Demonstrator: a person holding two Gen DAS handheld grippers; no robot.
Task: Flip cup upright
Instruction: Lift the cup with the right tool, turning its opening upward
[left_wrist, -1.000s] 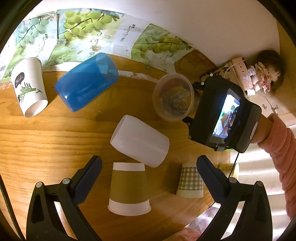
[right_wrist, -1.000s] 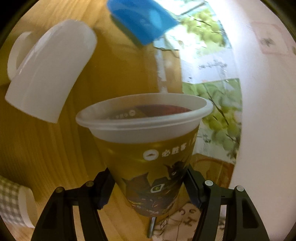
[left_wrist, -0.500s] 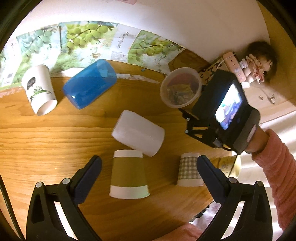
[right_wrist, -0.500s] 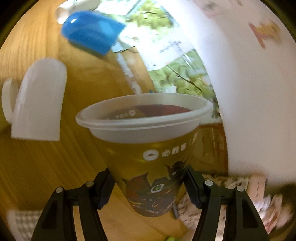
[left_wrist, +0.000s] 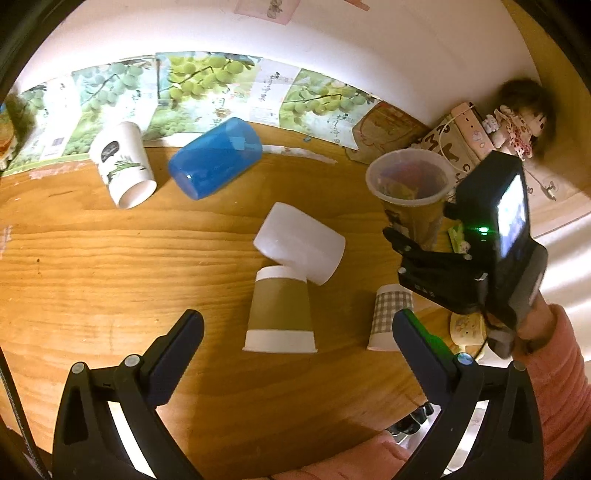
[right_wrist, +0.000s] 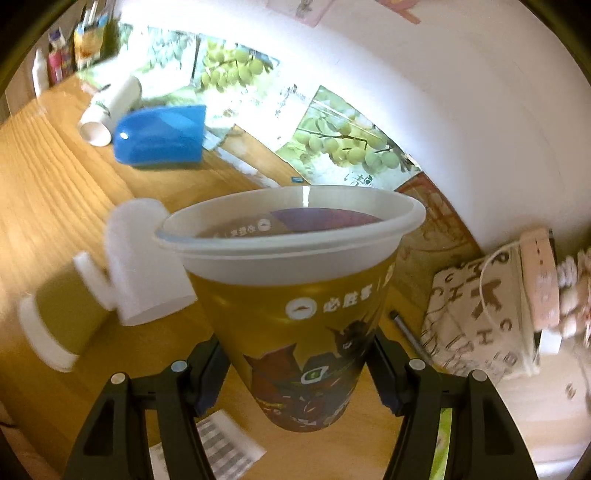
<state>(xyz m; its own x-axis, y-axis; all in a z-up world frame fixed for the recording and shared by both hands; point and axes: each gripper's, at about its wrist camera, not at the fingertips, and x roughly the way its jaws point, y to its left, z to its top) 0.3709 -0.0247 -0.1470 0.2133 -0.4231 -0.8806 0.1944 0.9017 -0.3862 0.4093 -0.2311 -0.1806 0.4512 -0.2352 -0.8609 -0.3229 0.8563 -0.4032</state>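
Observation:
My right gripper (right_wrist: 297, 363) is shut on a printed yellow plastic cup (right_wrist: 295, 302) and holds it nearly upright, mouth up, above the wooden table (left_wrist: 92, 266). The cup (left_wrist: 412, 195) and that gripper (left_wrist: 421, 240) also show at the right of the left wrist view. My left gripper (left_wrist: 297, 328) is open and empty, hovering over an olive paper cup (left_wrist: 279, 314) that stands upside down between its fingers. A white cup (left_wrist: 301, 247) lies on its side against the olive one.
A blue cup (left_wrist: 216, 162) and a white leaf-print paper cup (left_wrist: 123, 166) lie on their sides at the back left. A checked paper cup (left_wrist: 389, 317) stands upside down at the right. Grape posters, a patterned box (right_wrist: 480, 310) and a doll (left_wrist: 517, 125) line the wall.
My right gripper has turned the printed cup from tilted toward nearly upright and lifted it, swinging toward the wall. My left gripper has drawn back a little, staying open.

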